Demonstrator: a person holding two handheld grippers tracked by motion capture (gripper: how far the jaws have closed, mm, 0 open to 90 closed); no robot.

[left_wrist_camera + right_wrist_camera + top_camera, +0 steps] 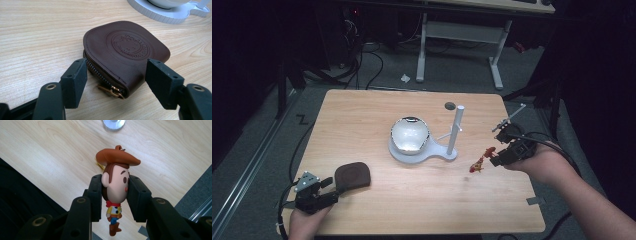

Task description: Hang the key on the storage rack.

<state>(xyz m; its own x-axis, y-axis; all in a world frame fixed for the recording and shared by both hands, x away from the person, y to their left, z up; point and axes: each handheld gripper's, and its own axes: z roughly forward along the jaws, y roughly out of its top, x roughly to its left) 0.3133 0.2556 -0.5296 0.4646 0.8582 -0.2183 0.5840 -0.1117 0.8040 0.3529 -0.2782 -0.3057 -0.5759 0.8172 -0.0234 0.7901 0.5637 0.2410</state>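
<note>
Black jaws of the left gripper (117, 82) stand wide at either side of a brown, rounded leather coin pouch (125, 52) with an embossed cat emblem and a brass zip pull; the pads flank its zip end and do not appear to press it. In the high view that pouch (352, 176) lies flat on the pale wooden table (422, 200) near the 7 o'clock corner, just ahead of the left gripper (328, 190).

Over at 3 o'clock, the right gripper (115, 192) is clamped on the head of a small cowboy figure keychain (115, 182) with a brown hat, held clear above the table (62, 150). From above, the figure (479, 162) dangles off the right gripper (495, 157).

Near the centre stands a white stand with a round mirror and an upright post (452, 132).

Judging by this, the carry step is under way. Next, the figure likely goes either onto the post's peg or into the pouch, which calls for a steady approach.
</note>
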